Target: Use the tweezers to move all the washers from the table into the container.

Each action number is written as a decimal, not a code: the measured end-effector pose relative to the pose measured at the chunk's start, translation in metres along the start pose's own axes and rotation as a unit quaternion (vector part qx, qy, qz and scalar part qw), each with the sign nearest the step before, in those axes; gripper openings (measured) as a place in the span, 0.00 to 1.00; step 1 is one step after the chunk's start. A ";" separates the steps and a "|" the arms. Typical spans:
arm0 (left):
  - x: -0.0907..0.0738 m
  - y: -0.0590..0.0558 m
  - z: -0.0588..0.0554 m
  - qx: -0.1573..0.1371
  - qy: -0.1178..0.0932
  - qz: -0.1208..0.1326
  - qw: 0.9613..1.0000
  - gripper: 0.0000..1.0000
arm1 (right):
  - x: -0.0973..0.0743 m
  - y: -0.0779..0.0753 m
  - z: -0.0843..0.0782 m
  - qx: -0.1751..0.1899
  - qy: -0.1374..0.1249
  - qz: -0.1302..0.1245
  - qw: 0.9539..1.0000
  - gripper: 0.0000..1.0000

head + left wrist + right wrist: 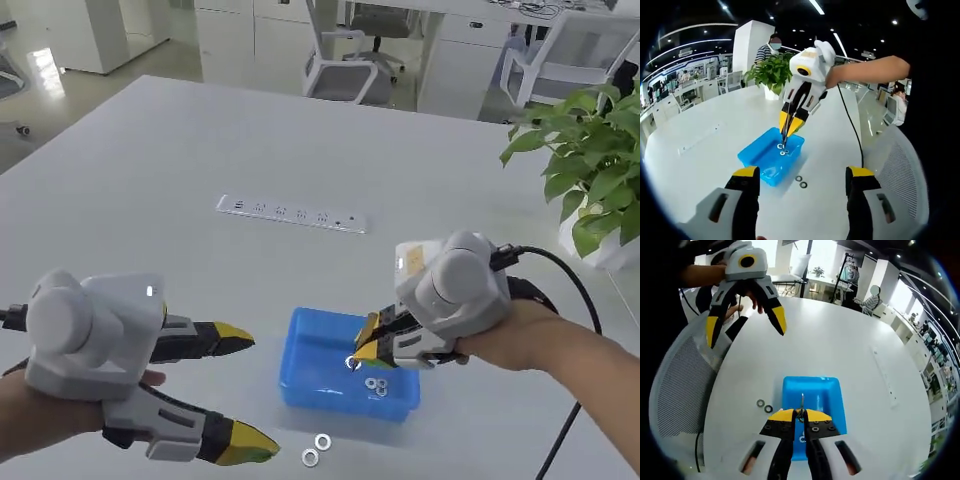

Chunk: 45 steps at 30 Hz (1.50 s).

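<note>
Tweezers [802,401] are clamped in the right gripper's [366,345] jaws over the container [305,390]. Two washers [323,441] are seen beside it, nearer the wide-spread left gripper [262,393].

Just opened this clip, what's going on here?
A person works with tweezers clamped in the right tool, their tips hanging over the blue container, where a few washers already lie. Two more washers lie on the table beside the container. The left tool is open and holds nothing.
</note>
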<state>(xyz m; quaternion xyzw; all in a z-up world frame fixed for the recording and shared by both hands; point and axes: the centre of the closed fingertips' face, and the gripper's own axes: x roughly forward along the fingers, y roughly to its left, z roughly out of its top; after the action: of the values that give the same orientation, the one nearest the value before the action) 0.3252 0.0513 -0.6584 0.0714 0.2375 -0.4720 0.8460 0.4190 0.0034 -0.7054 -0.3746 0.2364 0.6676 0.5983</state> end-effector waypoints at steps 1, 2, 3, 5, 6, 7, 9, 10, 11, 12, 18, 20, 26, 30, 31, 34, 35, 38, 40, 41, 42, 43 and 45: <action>-0.001 0.000 0.000 -0.001 -0.002 0.000 1.000 0.77 | 0.002 -0.001 -0.004 0.000 0.006 -0.001 1.000 0.07; -0.001 0.000 0.000 -0.002 -0.004 0.001 1.000 0.78 | 0.004 -0.001 -0.010 -0.002 0.013 0.000 1.000 0.07; -0.002 0.000 0.000 -0.002 -0.004 0.003 1.000 0.79 | 0.006 -0.002 -0.012 -0.001 0.013 0.000 1.000 0.07; -0.003 0.002 -0.001 -0.004 -0.006 0.009 1.000 0.82 | 0.009 -0.003 -0.017 0.004 0.015 0.001 1.000 0.07; -0.003 0.002 -0.002 -0.006 -0.007 0.010 1.000 0.83 | 0.011 -0.003 -0.019 0.003 0.016 0.001 1.000 0.07; -0.003 0.003 -0.003 -0.005 -0.007 0.012 1.000 0.84 | 0.013 -0.003 -0.022 0.003 0.018 -0.001 1.000 0.07; -0.004 0.004 -0.004 -0.003 -0.008 0.018 1.000 0.87 | 0.017 -0.003 -0.026 0.009 0.018 0.002 1.000 0.07; -0.004 0.005 -0.004 -0.003 -0.009 0.020 1.000 0.88 | 0.018 -0.004 -0.027 0.009 0.018 0.000 1.000 0.07; -0.004 0.006 -0.004 -0.002 -0.009 0.023 1.000 0.90 | 0.020 -0.004 -0.028 0.014 0.017 0.002 1.000 0.07; -0.005 0.007 -0.004 -0.001 -0.010 0.026 1.000 0.91 | 0.021 -0.003 -0.028 0.016 0.017 0.003 1.000 0.07; -0.005 0.011 -0.004 0.002 -0.014 0.035 0.999 0.96 | 0.029 -0.005 -0.032 0.021 0.017 0.002 1.000 0.07; -0.005 0.011 -0.005 0.002 -0.013 0.035 0.999 0.97 | 0.031 -0.007 -0.034 0.021 0.019 0.001 1.000 0.07; -0.005 0.011 -0.006 0.000 -0.013 0.034 0.999 0.98 | 0.038 -0.006 -0.038 0.024 0.024 0.002 0.999 0.07; -0.004 0.010 -0.008 -0.001 -0.009 0.034 0.999 0.98 | 0.041 -0.004 -0.042 0.023 0.029 0.006 0.999 0.07; -0.004 0.009 -0.008 -0.001 -0.008 0.033 0.999 0.98 | 0.042 -0.004 -0.043 0.023 0.029 0.007 0.999 0.07; -0.003 0.009 -0.010 -0.002 -0.007 0.032 0.999 0.98 | 0.042 -0.004 -0.043 0.026 0.026 0.006 0.999 0.07; -0.003 0.008 -0.011 -0.003 -0.006 0.031 1.000 0.97 | 0.042 -0.004 -0.042 0.027 0.026 0.006 0.999 0.07; -0.002 0.007 -0.011 -0.002 -0.005 0.029 1.000 0.97 | 0.042 -0.004 -0.043 0.025 0.028 0.006 0.999 0.08; -0.002 0.007 -0.011 -0.002 -0.006 0.029 1.000 0.97 | 0.042 -0.004 -0.043 0.023 0.029 0.006 0.999 0.08; -0.002 0.006 -0.011 -0.002 -0.006 0.029 1.000 0.97 | 0.042 -0.004 -0.043 0.021 0.029 0.006 0.999 0.08; -0.002 0.006 -0.010 -0.002 -0.006 0.029 1.000 0.97 | 0.043 -0.004 -0.043 0.021 0.030 0.006 0.999 0.08; -0.002 0.006 -0.010 -0.001 -0.007 0.028 1.000 0.97 | 0.043 -0.003 -0.043 0.019 0.030 0.006 0.999 0.08; -0.002 0.006 -0.010 -0.002 -0.007 0.029 1.000 0.96 | 0.043 -0.003 -0.042 0.014 0.032 0.006 0.999 0.08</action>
<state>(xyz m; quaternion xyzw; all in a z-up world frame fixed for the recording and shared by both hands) 0.3261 0.0597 -0.6667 0.0735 0.2300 -0.4478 0.8609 0.4310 -0.0020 -0.7640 -0.3860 0.2676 0.6555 0.5913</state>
